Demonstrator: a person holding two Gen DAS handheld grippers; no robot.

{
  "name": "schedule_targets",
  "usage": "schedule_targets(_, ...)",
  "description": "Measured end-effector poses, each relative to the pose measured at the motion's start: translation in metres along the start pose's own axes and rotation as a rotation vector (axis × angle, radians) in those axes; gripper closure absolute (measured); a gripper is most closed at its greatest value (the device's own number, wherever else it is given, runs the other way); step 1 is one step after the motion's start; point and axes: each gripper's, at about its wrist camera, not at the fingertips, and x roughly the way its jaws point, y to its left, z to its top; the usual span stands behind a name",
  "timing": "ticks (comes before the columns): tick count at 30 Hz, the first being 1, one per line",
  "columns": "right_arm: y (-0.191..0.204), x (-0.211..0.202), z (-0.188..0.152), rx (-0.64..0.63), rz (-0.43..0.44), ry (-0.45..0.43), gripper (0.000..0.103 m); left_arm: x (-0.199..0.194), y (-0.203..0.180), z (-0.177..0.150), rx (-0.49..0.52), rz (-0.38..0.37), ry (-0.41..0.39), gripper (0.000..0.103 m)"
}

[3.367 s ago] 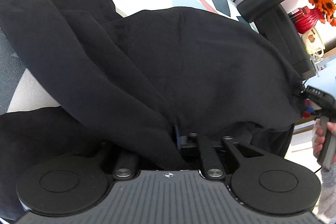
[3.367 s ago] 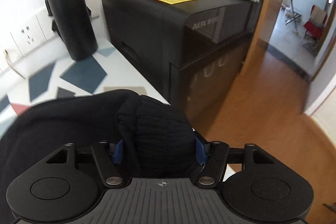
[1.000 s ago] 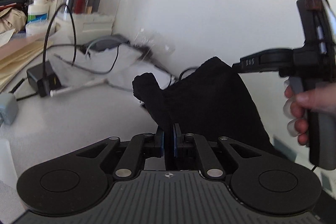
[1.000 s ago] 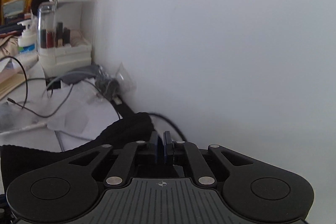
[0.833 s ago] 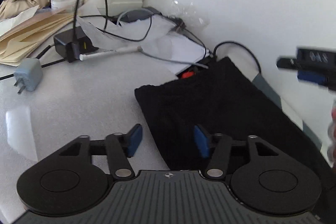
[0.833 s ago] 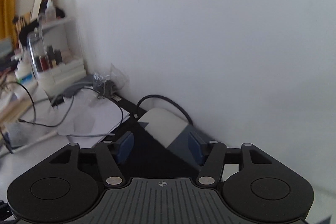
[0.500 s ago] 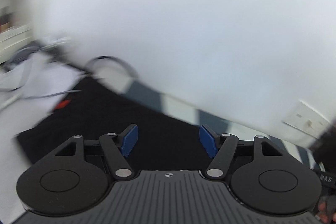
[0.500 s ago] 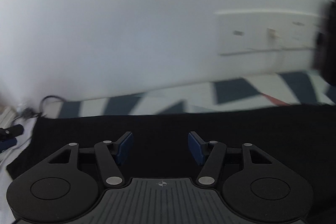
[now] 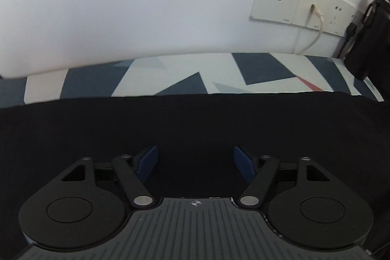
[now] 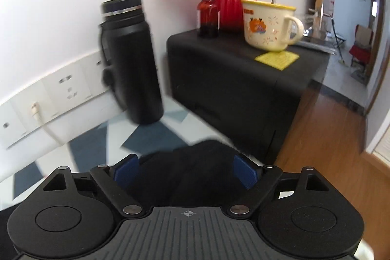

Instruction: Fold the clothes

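Cloth fills the lower half of your left view: one black garment (image 9: 195, 123) lies flat on the patterned table (image 9: 170, 79), its far edge running straight across, parallel to the wall. In your right view the same garment (image 10: 195, 162) ends in a bunched hump close to the table's edge, beside the black cabinet (image 10: 243, 79).

You have two grippers, both over the cloth. Your left gripper (image 9: 195, 162) has its jaws opening, nothing pinched between them, only fabric beneath. Your right gripper (image 10: 185, 171) is opening too; the hump sits between its blue pads (image 10: 245, 174) without being pressed.

Expect this garment to be soft, light and limp. It will likely sag and crease wherever you lift it, so take it at an edge or corner, pinching through all layers, one gripper at each end.

Behind stand one black flask (image 10: 131, 60), one red vase (image 10: 234, 1), one small bottle (image 10: 208, 14) and one mug (image 10: 268, 26).
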Motion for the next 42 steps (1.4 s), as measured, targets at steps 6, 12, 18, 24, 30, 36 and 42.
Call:
schedule_targets(6, 0.039, 0.053, 0.0, -0.243, 0.217, 0.168, 0.021, 0.011, -0.021, 0.003, 0.046, 0.033, 0.007, 0.02)
schedule_targets(12, 0.076, 0.091, -0.032, -0.404, 0.234, 0.366, 0.019, -0.003, -0.017, -0.015, -0.037, 0.068, 0.056, 0.006)
schedule_targets(18, 0.082, 0.118, -0.047, -0.414, 0.22, 0.345, 0.001, -0.003, -0.009, -0.029, -0.022, 0.124, 0.001, 0.0)
schedule_targets(24, 0.108, 0.151, -0.024, -0.372, 0.204, 0.28, 0.001, 0.023, 0.001, 0.002, -0.048, 0.152, -0.066, 0.0)
schedule_targets(30, 0.127, 0.18, -0.007, -0.354, 0.189, 0.248, 0.001, 0.051, 0.008, 0.034, -0.056, 0.17, -0.116, 0.0)
schedule_targets(36, 0.141, 0.196, 0.001, -0.339, 0.18, 0.226, 0.001, 0.06, 0.01, 0.042, -0.06, 0.181, -0.145, 0.0)
schedule_targets(42, 0.149, 0.197, 0.005, -0.329, 0.169, 0.229, 0.001, 0.057, 0.011, 0.038, -0.049, 0.171, -0.156, 0.0)
